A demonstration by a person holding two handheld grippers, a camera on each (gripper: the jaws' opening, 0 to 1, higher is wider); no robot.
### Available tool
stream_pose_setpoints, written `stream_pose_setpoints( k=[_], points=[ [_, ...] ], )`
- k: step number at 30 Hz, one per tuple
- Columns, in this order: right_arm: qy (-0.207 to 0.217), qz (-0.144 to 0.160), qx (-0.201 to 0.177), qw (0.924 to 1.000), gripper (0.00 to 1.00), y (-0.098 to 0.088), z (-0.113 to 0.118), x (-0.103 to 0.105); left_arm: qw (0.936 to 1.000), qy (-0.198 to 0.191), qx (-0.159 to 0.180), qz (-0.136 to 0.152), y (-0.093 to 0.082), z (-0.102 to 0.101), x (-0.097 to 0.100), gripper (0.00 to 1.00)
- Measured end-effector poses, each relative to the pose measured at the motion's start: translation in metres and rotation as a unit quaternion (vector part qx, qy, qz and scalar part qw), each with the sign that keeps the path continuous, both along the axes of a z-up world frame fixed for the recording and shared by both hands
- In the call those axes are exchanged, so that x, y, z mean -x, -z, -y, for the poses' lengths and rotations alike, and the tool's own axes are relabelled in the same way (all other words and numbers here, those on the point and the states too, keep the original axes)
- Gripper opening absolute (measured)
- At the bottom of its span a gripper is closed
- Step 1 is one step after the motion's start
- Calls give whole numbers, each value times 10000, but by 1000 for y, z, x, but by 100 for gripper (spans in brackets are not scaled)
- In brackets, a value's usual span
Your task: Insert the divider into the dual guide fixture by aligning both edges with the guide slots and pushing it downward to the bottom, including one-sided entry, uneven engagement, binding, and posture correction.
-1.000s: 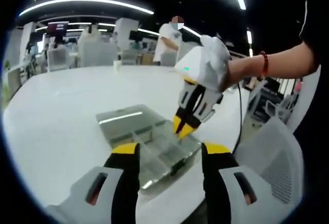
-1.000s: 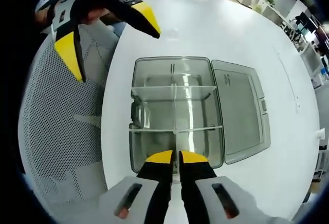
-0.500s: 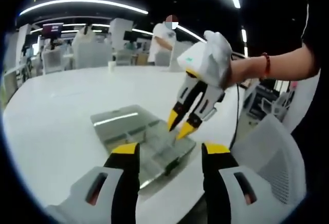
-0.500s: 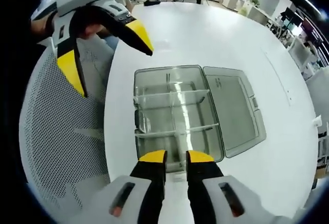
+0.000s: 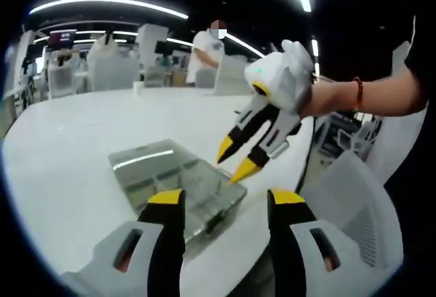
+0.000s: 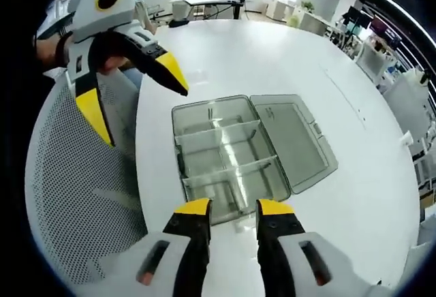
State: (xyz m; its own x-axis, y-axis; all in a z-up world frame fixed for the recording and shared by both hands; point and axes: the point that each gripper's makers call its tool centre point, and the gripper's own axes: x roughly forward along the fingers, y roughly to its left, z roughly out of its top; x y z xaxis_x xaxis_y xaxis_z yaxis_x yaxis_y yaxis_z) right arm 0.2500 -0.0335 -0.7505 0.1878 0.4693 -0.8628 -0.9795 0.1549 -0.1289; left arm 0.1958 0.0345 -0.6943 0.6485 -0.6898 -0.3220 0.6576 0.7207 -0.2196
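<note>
A clear plastic box [image 6: 225, 157] lies on the white table [image 6: 286, 58] with its lid [image 6: 293, 140] folded flat to one side. Two clear dividers [image 6: 228, 171] stand across its inside. My right gripper [image 6: 233, 210] hovers open above the box's near edge, nothing between its yellow-tipped fingers. My left gripper [image 5: 223, 198] is open and empty too, held above the box [image 5: 174, 181] at the table's edge. In the left gripper view the right gripper [image 5: 235, 157] hangs over the box's right end, in a white-gloved hand. The left gripper [image 6: 133, 79] reaches in from the upper left in the right gripper view.
A white mesh chair [image 6: 75, 195] stands against the table edge beside the box, also seen as the chair [image 5: 354, 208] on the right. Desks, monitors and a standing person [image 5: 204, 55] fill the room beyond the table.
My right gripper has opened and lifted away from the box, letting go of the near divider, which now stands in the box. Both views have drawn back a little.
</note>
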Motion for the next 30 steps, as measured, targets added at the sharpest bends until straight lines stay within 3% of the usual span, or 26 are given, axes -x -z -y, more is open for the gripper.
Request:
stream_pose_setpoints(
  k=[14,30],
  points=[
    [758,169,-248,9967,31,-3,28,-2,9998,179,-66,9,2,4,7,47],
    [1554,277,-345,9869,41,12,49,-9,9997,181,-154,18,3,5,7,47]
  ],
)
